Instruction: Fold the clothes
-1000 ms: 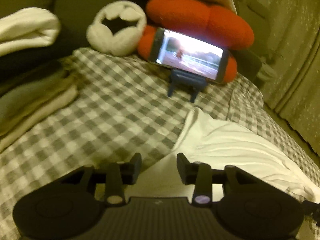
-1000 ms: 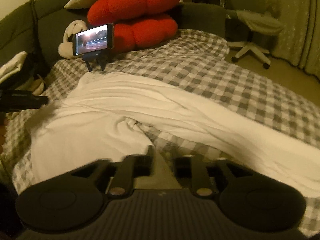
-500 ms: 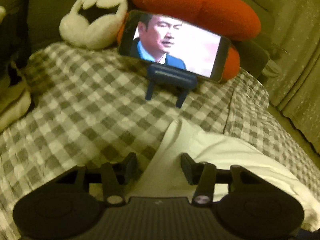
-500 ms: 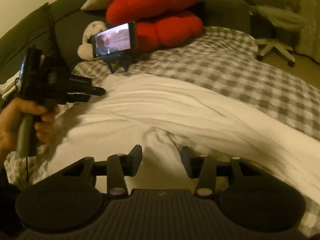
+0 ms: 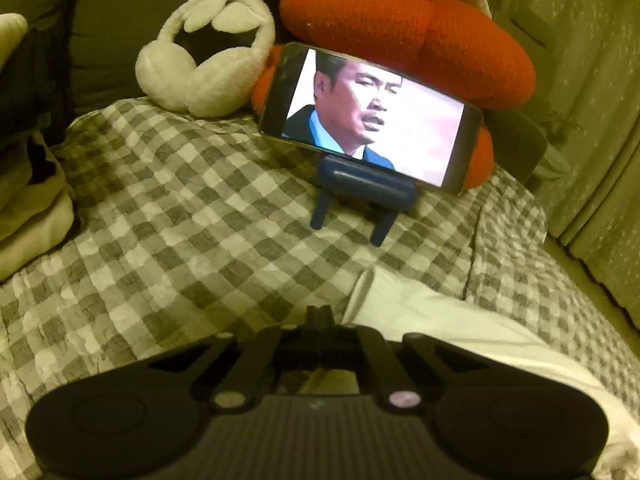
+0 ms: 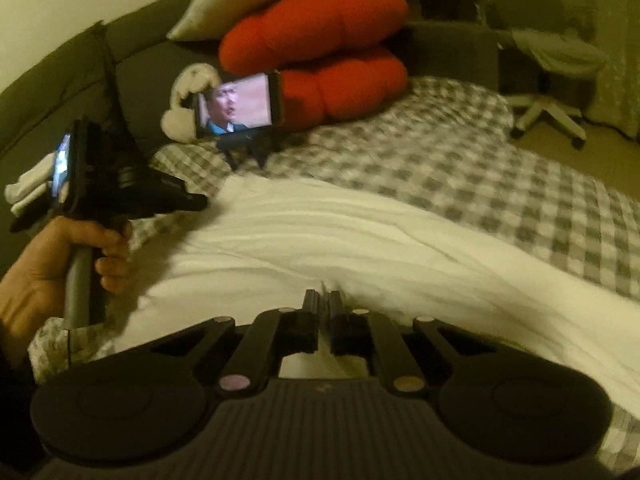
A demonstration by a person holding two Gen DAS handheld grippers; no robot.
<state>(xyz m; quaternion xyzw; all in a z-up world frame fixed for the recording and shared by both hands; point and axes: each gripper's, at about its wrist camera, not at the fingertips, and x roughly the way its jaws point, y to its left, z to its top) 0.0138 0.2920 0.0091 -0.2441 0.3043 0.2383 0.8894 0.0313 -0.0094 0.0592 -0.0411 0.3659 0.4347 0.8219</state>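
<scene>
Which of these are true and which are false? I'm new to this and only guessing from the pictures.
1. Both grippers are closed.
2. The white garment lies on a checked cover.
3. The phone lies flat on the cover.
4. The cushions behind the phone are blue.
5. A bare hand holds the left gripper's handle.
1. True. The left gripper and the right gripper both have their fingers drawn together; the right pinches the white garment.
2. True. It is spread on the checked cover.
3. False. The phone stands propped on a small blue stand.
4. False. The cushions are red.
5. True. The hand grips it.
</scene>
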